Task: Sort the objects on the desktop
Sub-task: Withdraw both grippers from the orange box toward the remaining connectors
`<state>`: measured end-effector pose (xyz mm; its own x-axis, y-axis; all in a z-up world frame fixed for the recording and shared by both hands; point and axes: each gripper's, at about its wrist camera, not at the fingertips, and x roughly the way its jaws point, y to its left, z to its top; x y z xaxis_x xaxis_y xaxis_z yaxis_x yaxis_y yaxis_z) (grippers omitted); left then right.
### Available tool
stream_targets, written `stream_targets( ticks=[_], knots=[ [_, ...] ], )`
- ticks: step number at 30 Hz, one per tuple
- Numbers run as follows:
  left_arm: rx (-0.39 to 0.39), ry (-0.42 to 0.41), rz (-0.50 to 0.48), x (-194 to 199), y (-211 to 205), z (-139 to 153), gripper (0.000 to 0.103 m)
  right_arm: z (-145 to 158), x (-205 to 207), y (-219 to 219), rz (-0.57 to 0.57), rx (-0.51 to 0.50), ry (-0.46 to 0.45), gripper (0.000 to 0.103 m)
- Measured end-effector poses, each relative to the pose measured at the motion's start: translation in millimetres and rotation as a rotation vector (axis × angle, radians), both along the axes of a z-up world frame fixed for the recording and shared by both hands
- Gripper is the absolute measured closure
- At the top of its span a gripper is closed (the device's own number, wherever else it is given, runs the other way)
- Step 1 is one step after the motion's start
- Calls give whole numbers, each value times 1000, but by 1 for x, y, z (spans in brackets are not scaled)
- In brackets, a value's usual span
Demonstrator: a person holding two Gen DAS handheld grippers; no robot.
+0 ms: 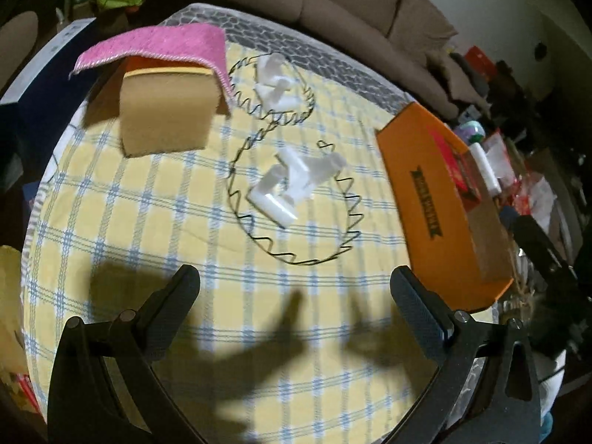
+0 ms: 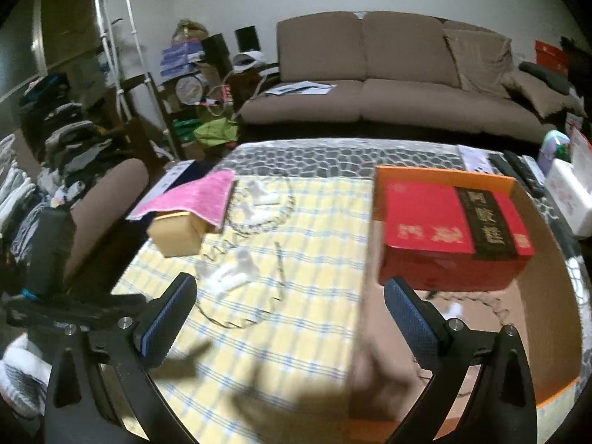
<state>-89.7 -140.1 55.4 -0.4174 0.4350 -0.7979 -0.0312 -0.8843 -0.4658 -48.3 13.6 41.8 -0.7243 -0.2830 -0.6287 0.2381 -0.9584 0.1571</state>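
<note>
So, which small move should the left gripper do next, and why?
Probably lower the left gripper forward toward the white clips lying inside the near wire ring. It is open and empty, hovering above the checked cloth, and the clips sit straight ahead. The orange box at its right looks like the place for them.

Home living room — brown sofa (image 2: pixel 399 74), clutter.

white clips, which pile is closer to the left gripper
The white clips inside the larger wire loop, at the table's middle. The other pile lies farther off, in the smaller loop beside the pink cloth.
</note>
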Motion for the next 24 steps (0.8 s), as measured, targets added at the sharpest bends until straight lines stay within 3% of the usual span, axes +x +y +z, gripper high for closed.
stream_targets(
  ticks=[7, 11, 15, 20, 24],
  knots=[
    [26, -60, 87, -16, -30, -28, 0, -14, -12, -42, 84, 2, -28, 0],
    [100, -89, 143, -21, -48, -43, 0, -26, -20, -59, 137, -50, -71, 0],
    [194, -90, 170, -26, -58, -50, 0, -43, -32, -63, 153, -212, -155, 0],
    [321, -90, 185, -35, -62, -55, 0, -65, -49, -40, 98, -488, -263, 0],
    [441, -83, 177, -43, -62, -58, 0, -76, -57, -23, 17, -589, -329, 0]
  ],
)
